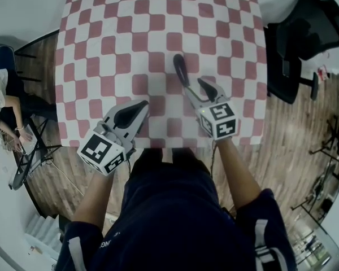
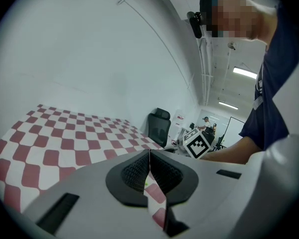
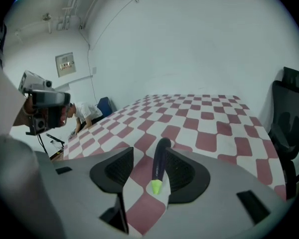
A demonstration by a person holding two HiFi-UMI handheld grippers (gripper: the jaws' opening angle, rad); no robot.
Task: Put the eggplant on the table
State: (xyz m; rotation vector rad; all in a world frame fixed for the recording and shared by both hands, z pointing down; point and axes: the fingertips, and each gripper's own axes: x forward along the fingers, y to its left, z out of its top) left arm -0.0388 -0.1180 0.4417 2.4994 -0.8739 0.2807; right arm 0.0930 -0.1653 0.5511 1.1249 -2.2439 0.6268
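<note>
1. Eggplant (image 1: 181, 71): slim and elongated, with glossy dark purple skin and a light green stem end. Lying flat on the counter (image 1: 158, 16), roughly mid-width.
2. Counter: flat top covered in a smooth cloth of red and white squares.
3. Right gripper (image 1: 199, 90): grey moulded body, black ribbed pads (image 3: 117, 171). Jaws spread wide, released, grasping nothing.
4. Eggplant relative to the right jaws: seen in the right gripper view through the gap between them, stem end nearest the camera, closer to the right-hand pad. Resting on the cloth, pressed by neither pad.
5. Left gripper (image 1: 133, 114): same build. Jaws clenched pad against pad, nothing between them. Held above the near counter edge, left of the eggplant and apart from it.
6. Surroundings: black office chair (image 1: 305, 33) beside the counter's right edge; wood-plank floor (image 1: 282, 151).
</note>
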